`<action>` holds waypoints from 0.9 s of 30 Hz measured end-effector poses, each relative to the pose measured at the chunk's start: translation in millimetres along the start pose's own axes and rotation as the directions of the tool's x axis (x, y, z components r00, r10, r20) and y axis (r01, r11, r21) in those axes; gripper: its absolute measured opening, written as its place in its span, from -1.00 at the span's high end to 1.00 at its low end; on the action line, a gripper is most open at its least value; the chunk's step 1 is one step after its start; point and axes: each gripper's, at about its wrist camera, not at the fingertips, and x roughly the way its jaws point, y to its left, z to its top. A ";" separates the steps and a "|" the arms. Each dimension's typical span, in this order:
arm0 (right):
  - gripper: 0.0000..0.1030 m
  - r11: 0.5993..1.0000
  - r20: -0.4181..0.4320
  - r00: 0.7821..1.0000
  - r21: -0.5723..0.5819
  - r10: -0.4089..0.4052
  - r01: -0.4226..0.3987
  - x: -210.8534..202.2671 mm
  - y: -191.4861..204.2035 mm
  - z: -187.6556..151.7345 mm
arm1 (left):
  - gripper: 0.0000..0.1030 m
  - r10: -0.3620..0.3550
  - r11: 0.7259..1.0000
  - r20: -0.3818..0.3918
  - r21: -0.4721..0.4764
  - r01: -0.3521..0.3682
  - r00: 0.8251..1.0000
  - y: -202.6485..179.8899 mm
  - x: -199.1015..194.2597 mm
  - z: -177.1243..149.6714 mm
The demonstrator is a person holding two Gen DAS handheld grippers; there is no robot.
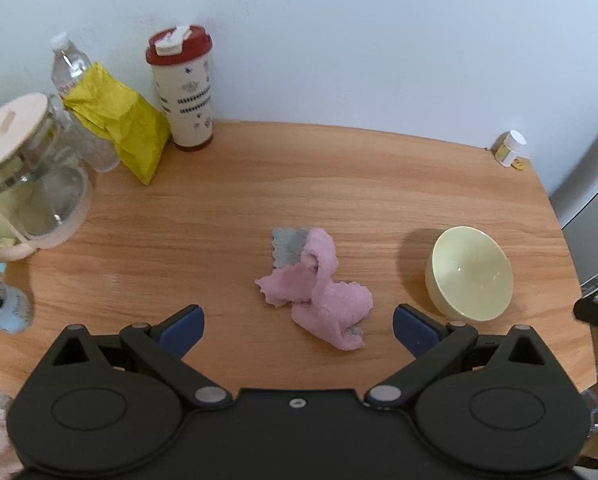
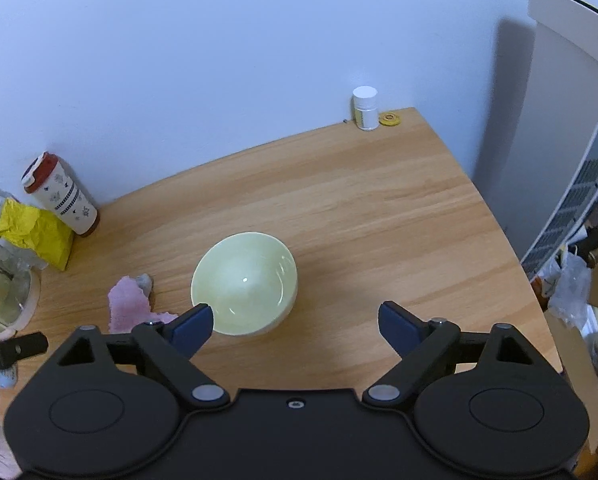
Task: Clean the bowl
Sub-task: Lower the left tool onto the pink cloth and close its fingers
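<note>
Left gripper has its blue-padded fingers spread wide, nothing between them; it hovers over the wooden tabletop with the crumpled pink-and-grey cloth just ahead of the gap. Right gripper is equally wide, also holding nothing; its left pad overlaps the near rim of the bowl in the right wrist view, contact unclear

Pale yellow-green round bowl sits upright on the table, right of the cloth and apart from it. Inside looks glossy and empty, only a light reflection on the bottom

Containers along the back-left wall:
- glass jar with cream lid and cream handle, clear body, contents cannot be told
- clear plastic water bottle with white cap, partly hidden behind a crumpled yellow bag leaning on it; fill level not readable
- white patterned tumbler with red lid and red base, lid shut, upright, just beside the bag

Far right corner: small white-capped pill bottle upright at the wall, a small yellow disc just beside it
</note>
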 end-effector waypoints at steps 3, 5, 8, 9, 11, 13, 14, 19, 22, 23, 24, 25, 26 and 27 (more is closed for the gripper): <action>-0.44 0.999 -0.021 1.000 -0.030 0.017 -0.018 10.7 -3.4 0.4 | -0.99 -0.007 1.000 0.011 0.018 0.007 1.000 -3.0 12.9 1.1; -0.40 0.998 -0.035 0.999 -0.049 0.029 -0.030 17.8 -5.6 0.6 | -0.99 -0.012 0.999 0.018 0.031 0.011 1.000 -4.9 21.5 1.8; -0.40 0.995 -0.054 0.997 -0.082 0.053 -0.057 29.5 -8.3 2.8 | -0.98 -0.031 0.999 0.032 0.046 0.030 0.999 -8.5 35.3 2.8; -0.41 0.993 -0.058 0.996 -0.096 0.067 -0.073 34.2 -8.6 4.9 | -0.98 -0.048 0.998 0.039 0.048 0.046 0.998 -10.2 40.8 3.1; -0.41 0.991 -0.072 0.994 -0.105 0.076 -0.084 45.5 -11.8 9.0 | -0.97 -0.042 0.998 0.035 0.043 0.041 0.999 -15.8 54.1 3.3; -0.41 0.988 -0.083 0.991 -0.110 0.101 -0.110 56.1 -17.1 16.2 | -0.97 -0.028 0.999 0.031 0.028 0.027 0.999 -18.1 66.1 3.0; -0.41 0.985 -0.091 0.988 -0.114 0.122 -0.132 62.4 -20.3 20.7 | -0.97 -0.021 1.000 0.029 0.020 0.020 0.999 -19.1 72.1 2.9; -0.41 0.970 -0.151 0.971 -0.128 0.185 -0.205 93.4 -33.1 43.4 | -0.77 0.019 1.000 0.004 0.002 -0.019 1.000 -25.5 103.1 1.5; -0.41 0.959 -0.193 0.959 -0.156 0.207 -0.239 115.2 -41.0 51.6 | -0.55 0.047 0.999 -0.026 0.015 -0.046 0.999 -30.6 122.7 0.2; -0.41 0.955 -0.206 0.956 -0.164 0.211 -0.246 122.4 -40.5 52.2 | -0.54 0.053 0.998 -0.033 0.025 -0.052 0.998 -32.8 127.9 -1.2; -0.41 0.950 -0.222 0.951 -0.177 0.216 -0.257 127.4 -39.9 51.6 | -0.52 0.055 0.998 -0.034 0.029 -0.054 0.998 -33.9 130.1 -1.1; -0.41 0.944 -0.238 0.946 -0.190 0.221 -0.269 132.3 -39.4 50.8 | -0.43 0.076 0.996 -0.042 0.040 -0.075 0.996 -36.5 135.3 -3.0; -0.41 0.938 -0.254 0.940 -0.203 0.226 -0.280 137.1 -38.9 50.1 | -0.33 0.075 0.996 -0.051 0.048 -0.073 0.996 -37.9 137.9 -4.9; -0.41 0.933 -0.265 0.936 -0.212 0.233 -0.292 139.8 -38.6 49.0 | -0.24 0.070 0.996 -0.060 0.055 -0.067 0.996 -39.0 139.9 -6.8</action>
